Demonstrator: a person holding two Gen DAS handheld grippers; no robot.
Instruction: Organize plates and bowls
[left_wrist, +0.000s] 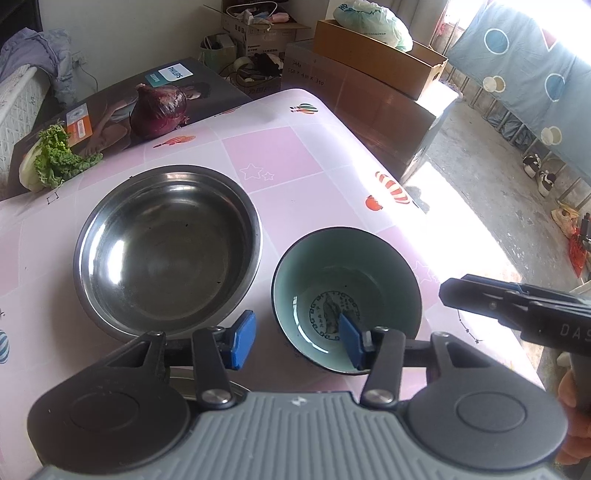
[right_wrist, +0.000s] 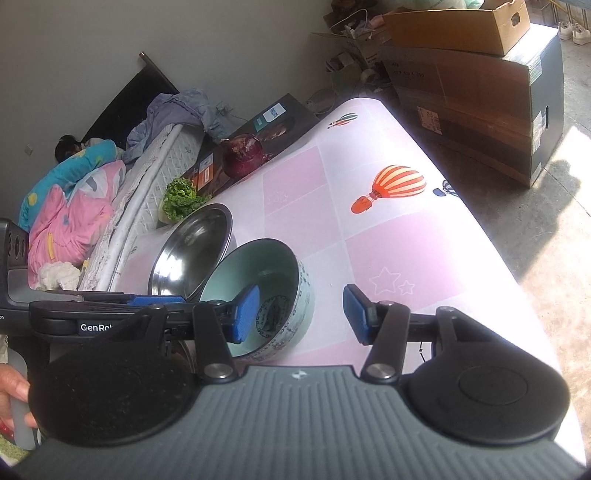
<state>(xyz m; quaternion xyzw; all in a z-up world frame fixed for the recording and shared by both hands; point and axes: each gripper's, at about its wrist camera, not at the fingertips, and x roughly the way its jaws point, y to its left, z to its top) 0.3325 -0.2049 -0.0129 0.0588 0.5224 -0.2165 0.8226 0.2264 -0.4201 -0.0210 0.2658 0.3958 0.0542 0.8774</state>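
A wide steel bowl (left_wrist: 168, 251) and a smaller teal ceramic bowl (left_wrist: 345, 295) with a printed emblem sit side by side on the pink table (left_wrist: 280, 155). My left gripper (left_wrist: 297, 341) is open, its right pad inside the teal bowl's near rim and its left pad outside. In the right wrist view the teal bowl (right_wrist: 273, 295) and steel bowl (right_wrist: 192, 254) lie left of centre. My right gripper (right_wrist: 301, 315) is open, its left pad over the teal bowl's wall. The left gripper's body (right_wrist: 96, 317) shows at left.
A red cabbage (left_wrist: 159, 109) and leafy greens (left_wrist: 55, 157) lie on a dark box at the table's far left. Cardboard boxes (left_wrist: 373, 66) stand beyond the far edge. The table's right edge drops to the floor. A bed with bedding (right_wrist: 74, 206) is left.
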